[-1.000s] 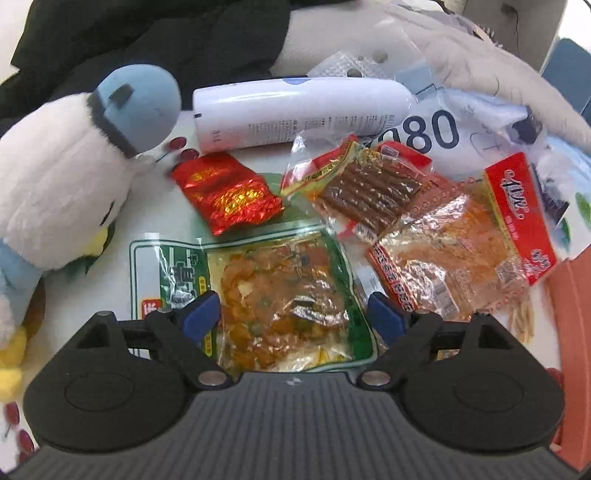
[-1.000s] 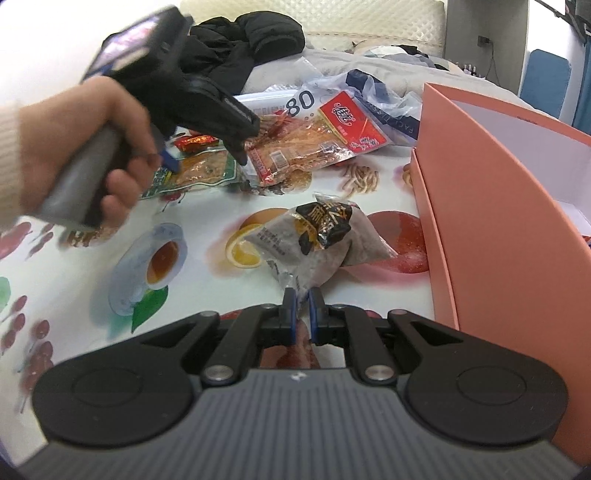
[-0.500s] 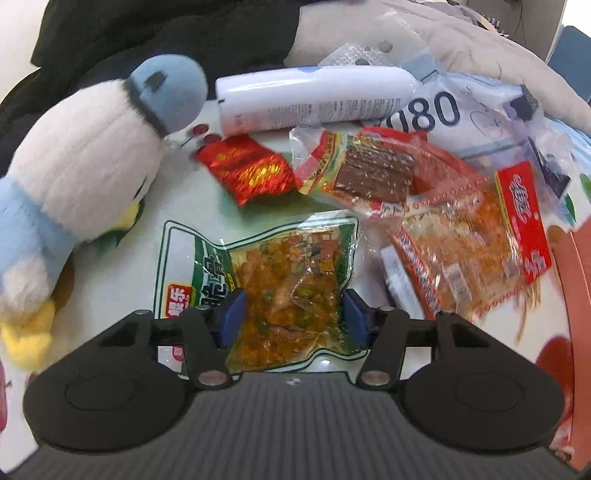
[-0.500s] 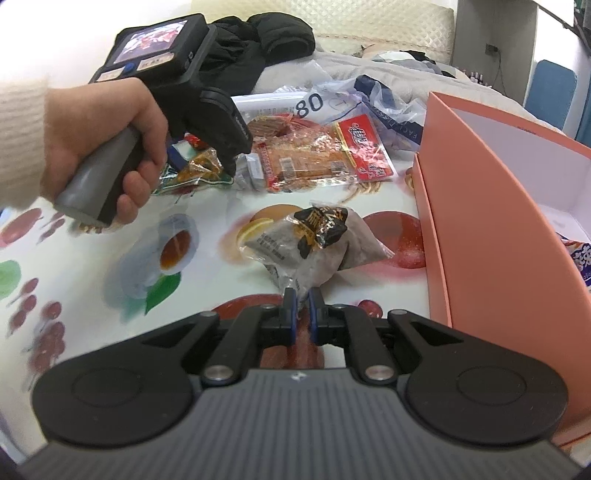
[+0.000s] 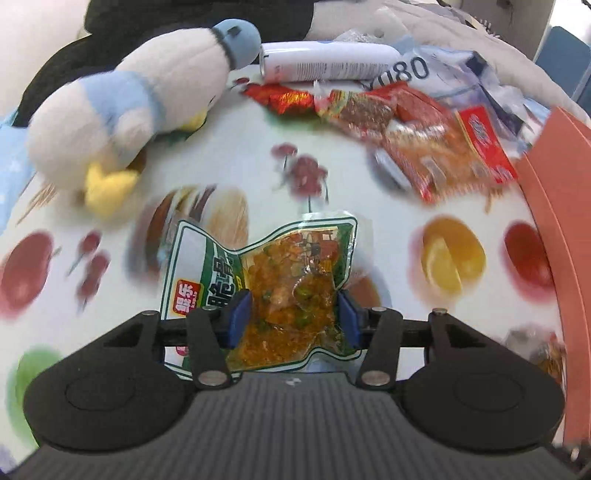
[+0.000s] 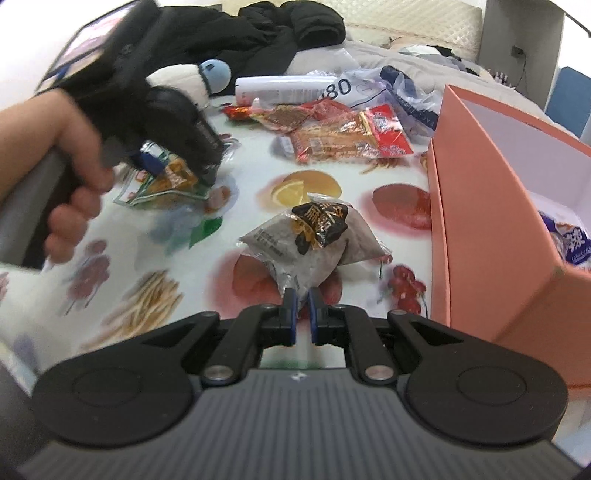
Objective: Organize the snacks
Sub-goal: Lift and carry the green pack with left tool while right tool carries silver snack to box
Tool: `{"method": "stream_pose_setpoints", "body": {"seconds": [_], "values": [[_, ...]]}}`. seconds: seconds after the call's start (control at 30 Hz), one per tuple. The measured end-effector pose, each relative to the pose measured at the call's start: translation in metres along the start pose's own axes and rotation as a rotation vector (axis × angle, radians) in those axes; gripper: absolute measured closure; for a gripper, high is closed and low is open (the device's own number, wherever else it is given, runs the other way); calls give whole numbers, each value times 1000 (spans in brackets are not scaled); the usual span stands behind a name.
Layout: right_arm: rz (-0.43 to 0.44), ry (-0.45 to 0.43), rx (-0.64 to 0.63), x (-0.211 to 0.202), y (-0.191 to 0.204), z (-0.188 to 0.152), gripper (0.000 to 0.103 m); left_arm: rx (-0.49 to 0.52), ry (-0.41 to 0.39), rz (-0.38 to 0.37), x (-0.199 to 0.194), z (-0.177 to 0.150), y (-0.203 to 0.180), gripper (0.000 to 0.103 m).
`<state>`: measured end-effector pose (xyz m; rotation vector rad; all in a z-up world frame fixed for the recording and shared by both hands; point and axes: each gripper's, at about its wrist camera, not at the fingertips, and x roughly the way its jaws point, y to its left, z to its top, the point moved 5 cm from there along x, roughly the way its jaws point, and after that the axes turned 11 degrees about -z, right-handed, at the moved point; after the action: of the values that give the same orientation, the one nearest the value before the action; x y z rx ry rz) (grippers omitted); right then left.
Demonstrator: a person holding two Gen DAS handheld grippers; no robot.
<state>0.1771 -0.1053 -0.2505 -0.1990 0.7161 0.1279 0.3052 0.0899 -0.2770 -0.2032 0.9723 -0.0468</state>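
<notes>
A green packet [image 5: 288,280] of orange pickled snack hangs above the fruit-print tablecloth between the blue pads of my left gripper [image 5: 293,314]. Its jaws are closing and the pads press on the packet's sides. The right wrist view shows the same left gripper [image 6: 177,162], held by a hand [image 6: 70,147], carrying that packet [image 6: 166,184]. My right gripper [image 6: 301,314] is shut on the edge of a grey snack packet [image 6: 314,236] with a black label. The pink box [image 6: 480,206] stands open to its right with a blue-and-white packet [image 6: 572,240] inside.
Red and orange snack packets [image 5: 443,147] and a red foil packet [image 5: 284,98] lie at the table's back. A plush penguin [image 5: 122,96] and a white bottle [image 5: 325,62] lie there too, with a plastic bag [image 6: 388,88] and a black jacket [image 6: 280,26] behind.
My left gripper closed on the green packet, lifted it and drew it away from the snack pile toward the near side. My right gripper shifted a little, still holding the grey packet.
</notes>
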Motion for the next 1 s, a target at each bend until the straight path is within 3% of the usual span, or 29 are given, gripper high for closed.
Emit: {"method": "stream_pose_setpoints", "body": {"seconds": [0.4,0.73,0.77,0.8,0.87,1.0], "values": [[104,10,-58,-40,-4,-24,96,-72,-42,-59,-63,-75,-3,47],[85,-82,40,-43,-15,-12,91,-67,-54,-69,-69,-84,-1,47],[87,-88,49,-42,-14,-10,77,-65,-55,-70,-68,-84,-1,47],[90,-93,53,-41,-14,-8,50,-65,-56,-71,-68,-84,-1,47],[81,-118,65,-41,-14,-6,25,-68,-58,-75,-68,-85,0,47],[71,-153,67,-34,-11,-1,28,-74,-67,-86,-68,-86,2,47]]}}
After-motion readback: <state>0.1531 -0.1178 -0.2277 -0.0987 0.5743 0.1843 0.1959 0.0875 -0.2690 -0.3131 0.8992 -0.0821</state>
